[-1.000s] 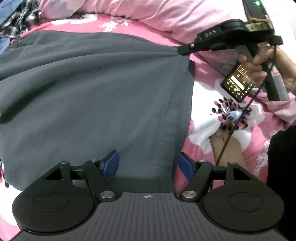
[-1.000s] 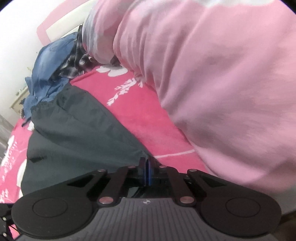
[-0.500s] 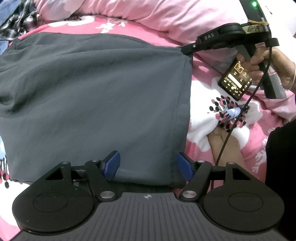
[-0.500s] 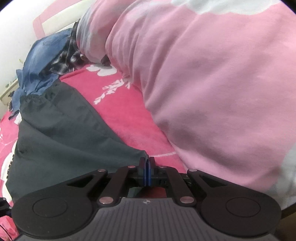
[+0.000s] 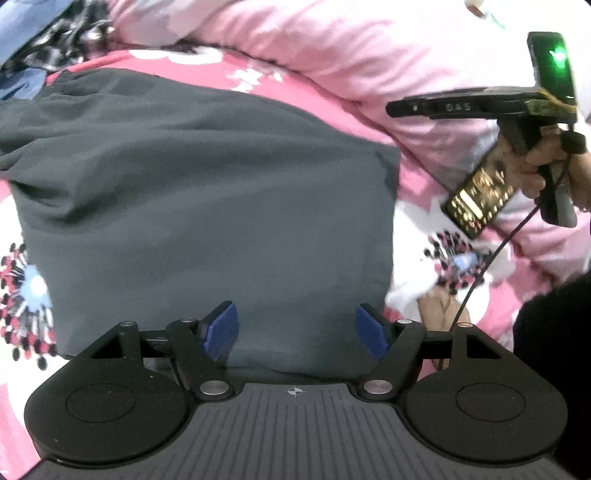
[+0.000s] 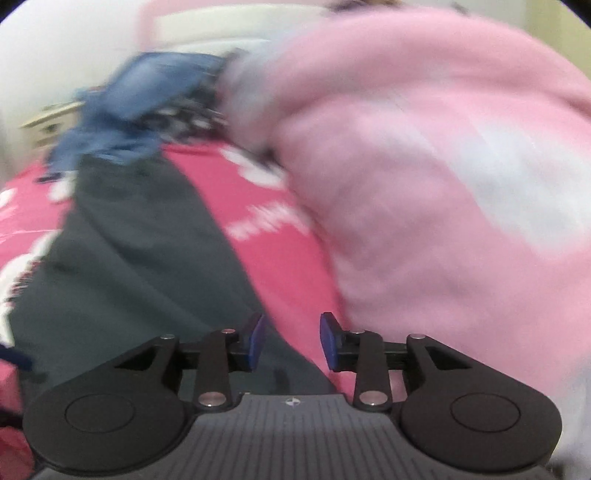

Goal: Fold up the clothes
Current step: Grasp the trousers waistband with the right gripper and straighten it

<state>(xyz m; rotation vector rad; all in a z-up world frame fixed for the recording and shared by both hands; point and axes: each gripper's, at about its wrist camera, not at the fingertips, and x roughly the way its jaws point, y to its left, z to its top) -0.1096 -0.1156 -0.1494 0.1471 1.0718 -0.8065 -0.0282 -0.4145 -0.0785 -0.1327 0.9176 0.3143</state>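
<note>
A dark grey garment (image 5: 207,206) lies spread flat on the pink flowered bed sheet (image 5: 436,266). My left gripper (image 5: 295,328) is open, its blue pads over the garment's near edge with nothing between them. My right gripper (image 6: 291,341) is open and empty above the garment's far right corner (image 6: 155,280); this view is blurred. In the left wrist view the right gripper (image 5: 461,107) hangs in the air to the right of that corner, clear of the cloth.
A thick pink quilt (image 5: 332,55) is bunched along the far side of the bed; it fills the right of the right wrist view (image 6: 443,166). Blue denim and plaid clothes (image 6: 147,96) are piled at the far left. A headboard (image 6: 221,18) stands behind.
My right gripper has opened and let go of the garment's corner, then lifted away to the right. The garment now lies flat. My left gripper stays open over the near edge.
</note>
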